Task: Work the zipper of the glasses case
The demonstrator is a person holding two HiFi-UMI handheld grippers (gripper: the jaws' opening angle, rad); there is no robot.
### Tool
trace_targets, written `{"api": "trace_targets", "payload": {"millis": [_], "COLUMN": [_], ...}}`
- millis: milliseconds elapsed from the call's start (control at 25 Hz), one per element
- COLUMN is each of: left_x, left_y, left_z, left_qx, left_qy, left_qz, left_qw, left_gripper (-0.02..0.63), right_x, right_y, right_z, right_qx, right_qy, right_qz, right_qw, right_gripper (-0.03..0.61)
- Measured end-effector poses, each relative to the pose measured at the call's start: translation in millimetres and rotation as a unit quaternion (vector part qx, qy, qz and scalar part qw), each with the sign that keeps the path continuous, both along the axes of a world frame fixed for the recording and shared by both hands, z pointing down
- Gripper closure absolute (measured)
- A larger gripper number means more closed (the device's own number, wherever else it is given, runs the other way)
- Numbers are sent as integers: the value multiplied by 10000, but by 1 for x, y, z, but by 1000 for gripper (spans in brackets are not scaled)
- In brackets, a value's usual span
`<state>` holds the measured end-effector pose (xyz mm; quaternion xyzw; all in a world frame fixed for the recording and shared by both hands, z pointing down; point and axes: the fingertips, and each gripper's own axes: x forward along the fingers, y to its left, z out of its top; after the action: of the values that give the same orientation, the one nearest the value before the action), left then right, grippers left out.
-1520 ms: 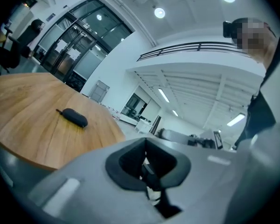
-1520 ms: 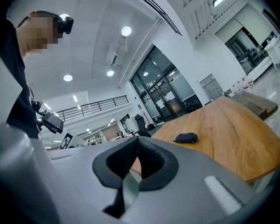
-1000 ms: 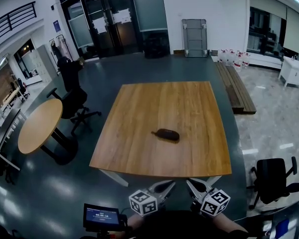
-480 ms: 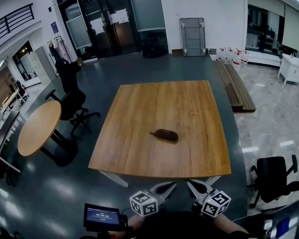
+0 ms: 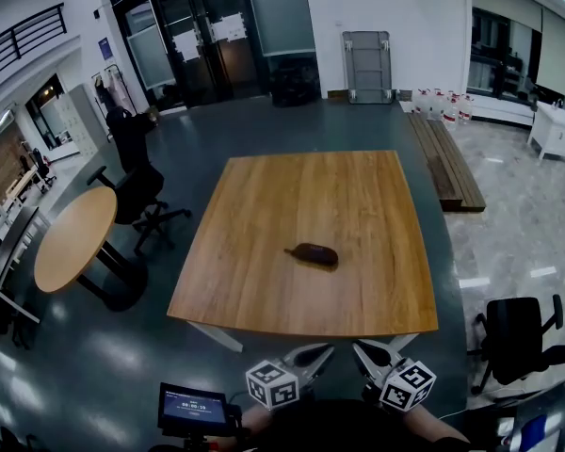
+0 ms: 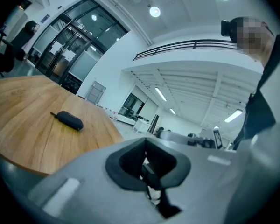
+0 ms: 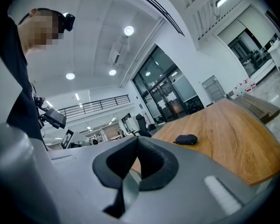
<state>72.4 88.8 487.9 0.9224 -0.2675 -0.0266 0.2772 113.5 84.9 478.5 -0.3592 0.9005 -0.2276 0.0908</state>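
Though beside table point(image 5: 301, 191) — chair point(image 5: 513, 332), seemingly apart

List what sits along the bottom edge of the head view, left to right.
Small screen → left gripper → right gripper → black office chair

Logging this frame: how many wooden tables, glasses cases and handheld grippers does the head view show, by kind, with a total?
Wooden tables: 2, the square table and the round table
Glasses cases: 1, the glasses case on the square table
Grippers: 2, the left gripper and the right gripper, both shut and empty
Total: 5
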Motion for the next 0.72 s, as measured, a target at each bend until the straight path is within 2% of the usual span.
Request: {"api": "trace_targets", "payload": {"millis": [720], "left_x": [9], "left_y": [-1], "left_z": [4], "left_qx": [-61], "left_qy": [-19], "left_qz": [21], "left_qw": [10000], "left_gripper": [611], "right_x": [6], "right_y": [-2], "right_z": [2], "right_qx": [-25], "right_qy": [45], "right_qz": [9], "right_qw": [10000], "right_gripper": [574]}}
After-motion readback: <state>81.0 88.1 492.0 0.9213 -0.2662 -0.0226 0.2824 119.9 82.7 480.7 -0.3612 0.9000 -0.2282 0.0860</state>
